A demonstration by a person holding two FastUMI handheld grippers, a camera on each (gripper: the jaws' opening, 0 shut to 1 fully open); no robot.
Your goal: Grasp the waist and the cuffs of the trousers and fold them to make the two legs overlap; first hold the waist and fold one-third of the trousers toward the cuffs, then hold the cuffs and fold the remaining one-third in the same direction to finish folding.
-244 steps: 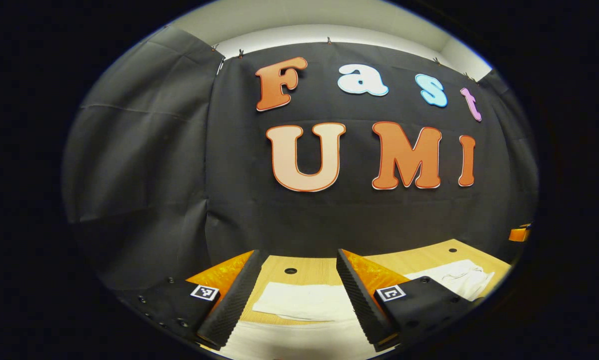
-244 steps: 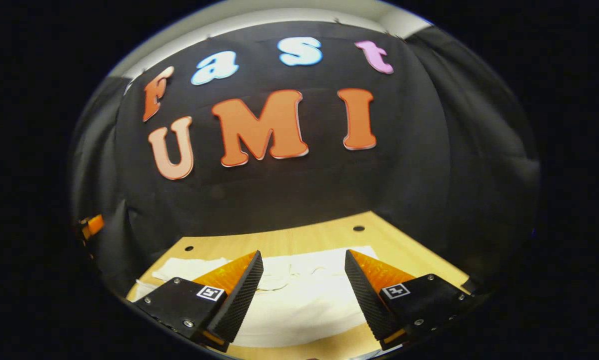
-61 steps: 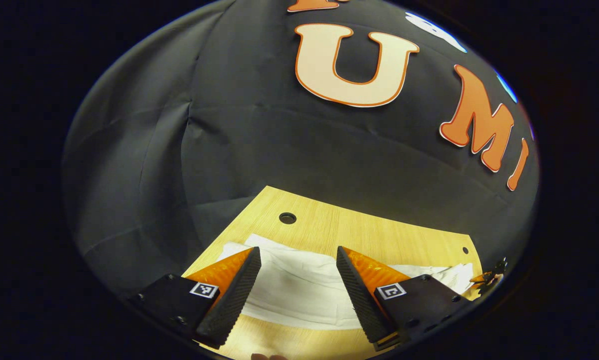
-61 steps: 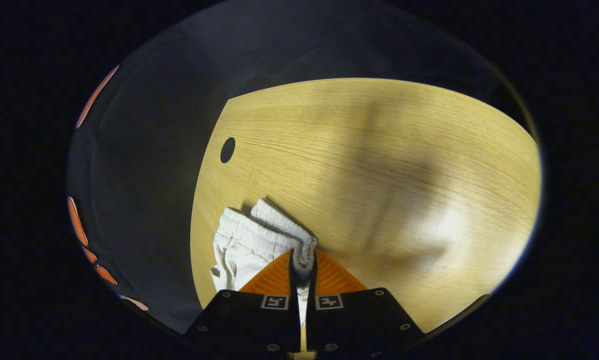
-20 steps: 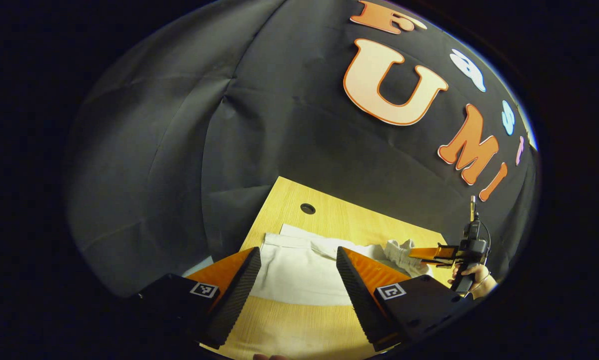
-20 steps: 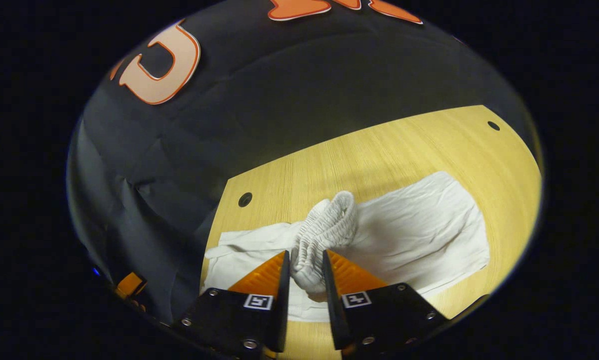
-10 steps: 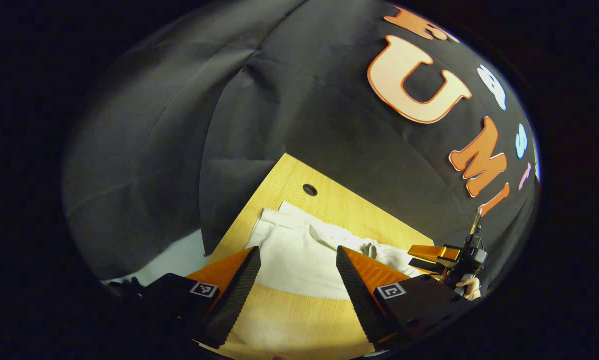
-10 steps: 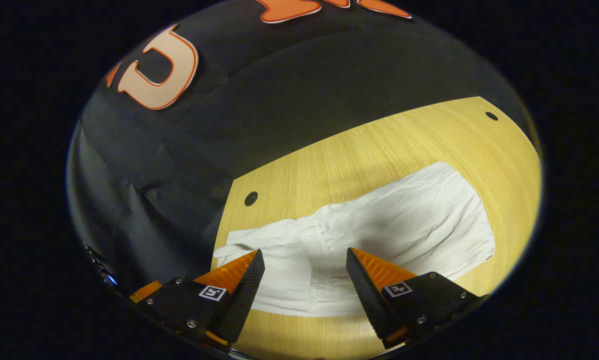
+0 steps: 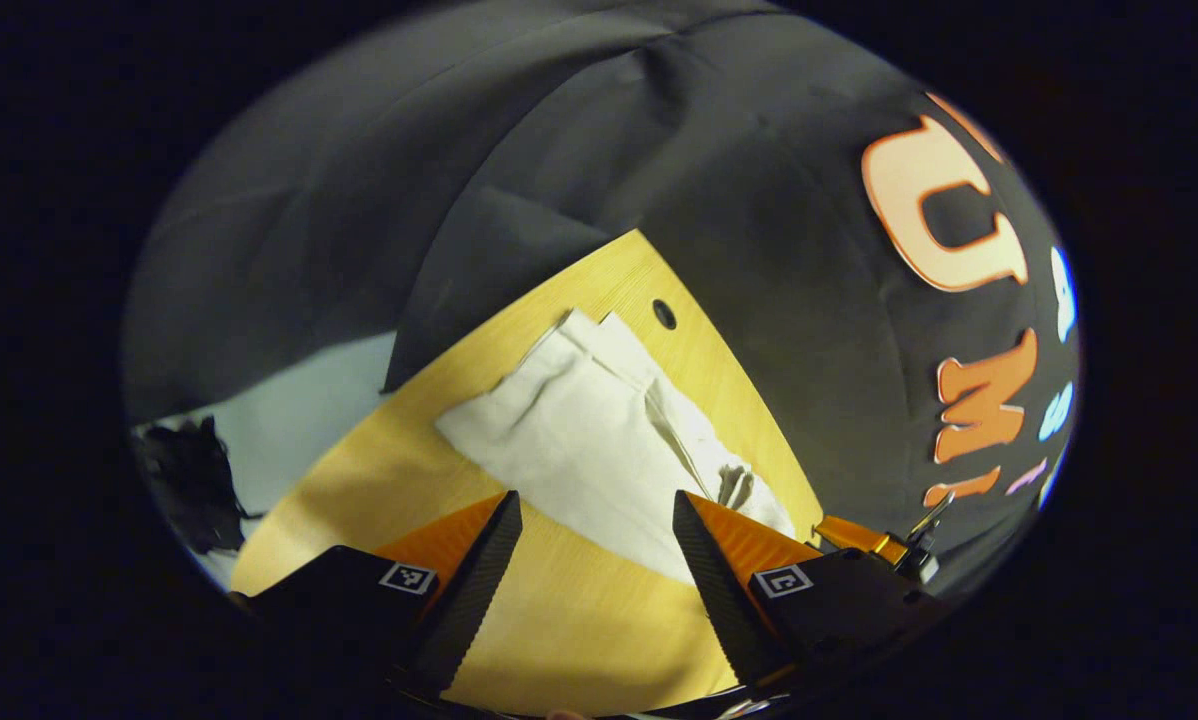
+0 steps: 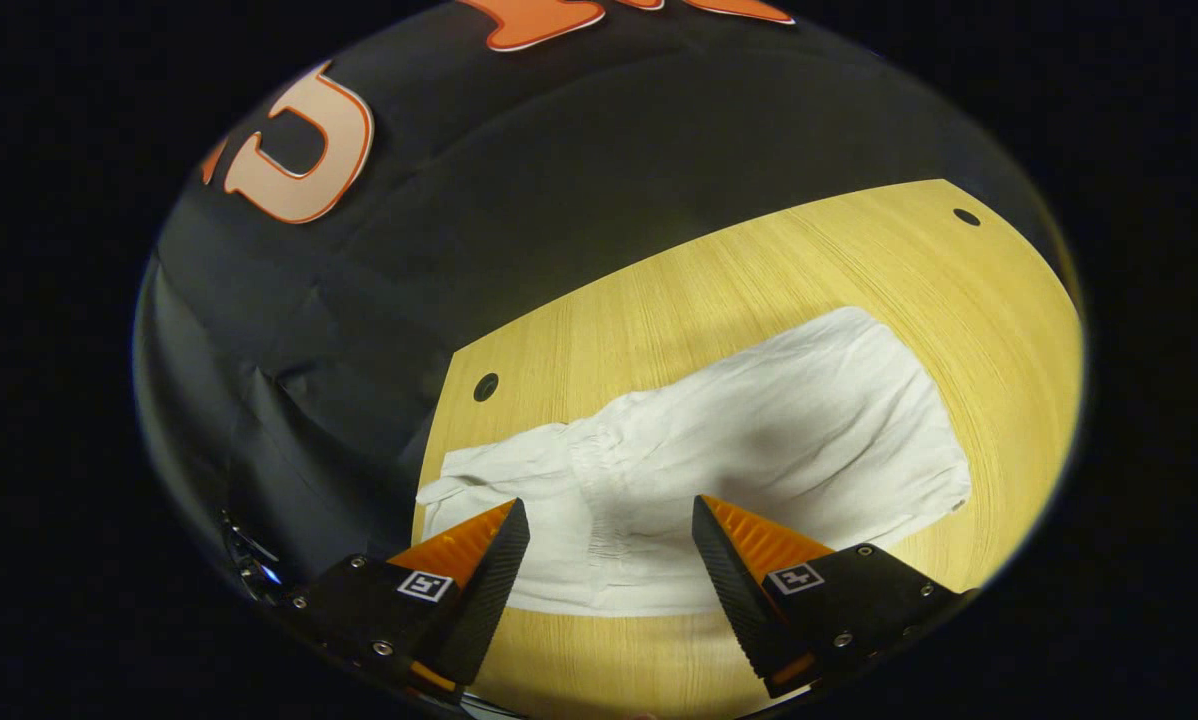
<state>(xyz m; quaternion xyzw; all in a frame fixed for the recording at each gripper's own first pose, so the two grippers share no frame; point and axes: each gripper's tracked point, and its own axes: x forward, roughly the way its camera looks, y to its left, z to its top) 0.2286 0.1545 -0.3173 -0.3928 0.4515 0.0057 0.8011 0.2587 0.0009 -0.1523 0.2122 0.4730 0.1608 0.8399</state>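
Note:
The white trousers [image 10: 759,440] lie flat on the wooden table [image 10: 739,280], with the gathered waist [image 10: 589,470] folded over onto the legs and the cuffs [image 10: 459,475] at the left end. My right gripper [image 10: 609,560] hangs open just above the waist part, holding nothing. In the left gripper view the trousers [image 9: 589,440] stretch away from me, cuffs [image 9: 584,335] at the far end near the table's corner. My left gripper [image 9: 597,560] is open over bare table [image 9: 389,460] at the trousers' near edge. The other gripper [image 9: 859,540] peeks out at the right.
Round holes are cut in the tabletop [image 10: 485,386] [image 10: 966,217] [image 9: 664,313]. Black cloth walls close in the table's far sides. A pale floor [image 9: 289,380] and a dark object [image 9: 194,480] lie beyond the table's left edge.
Within the last second my right gripper let go of the waist, which now lies on the legs. My left gripper has swung round and tilted, staying open.

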